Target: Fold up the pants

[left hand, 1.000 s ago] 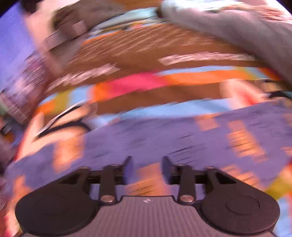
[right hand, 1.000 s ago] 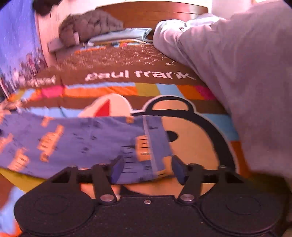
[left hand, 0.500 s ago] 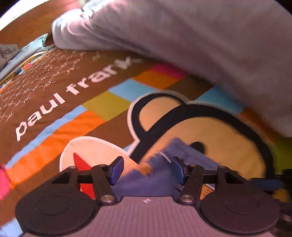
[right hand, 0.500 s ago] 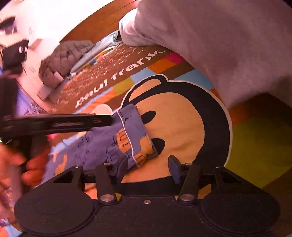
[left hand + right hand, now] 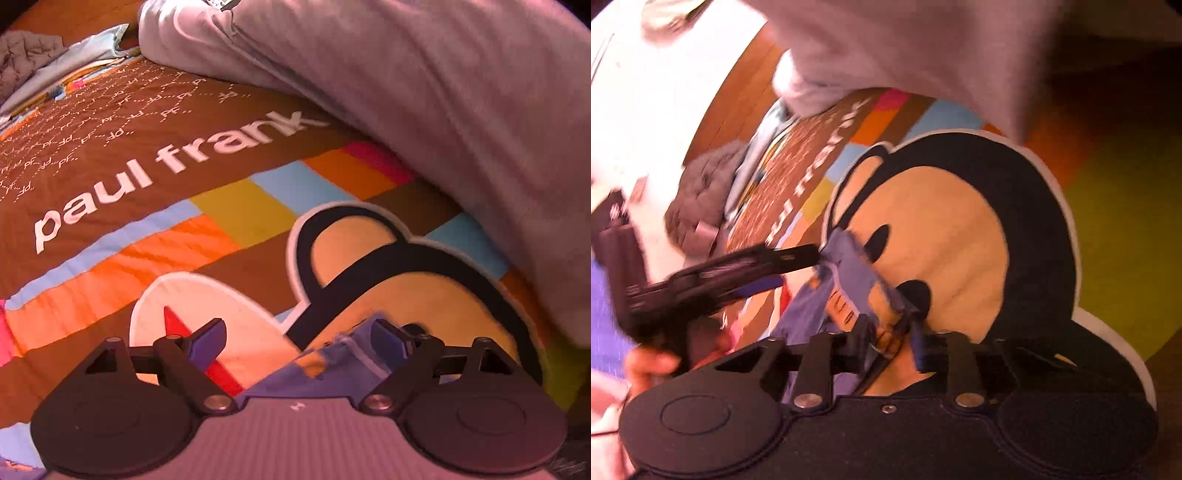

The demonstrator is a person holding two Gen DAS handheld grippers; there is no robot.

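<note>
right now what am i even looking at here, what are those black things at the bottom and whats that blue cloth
No robot here: a person holds a pair of hand-held tongs in each hand, each with a wide-angle camera looking along its fingers. One picture comes from the left tongs, the other from the right tongs. The black shapes at the bottom are the tongs themselves. The surface is a bed with a colourful cartoon bedspread and a grey duvet bunched behind. The blue cloth is the patterned pants. The right tongs look closed on the edge; the left stand open with it between them.
</note>
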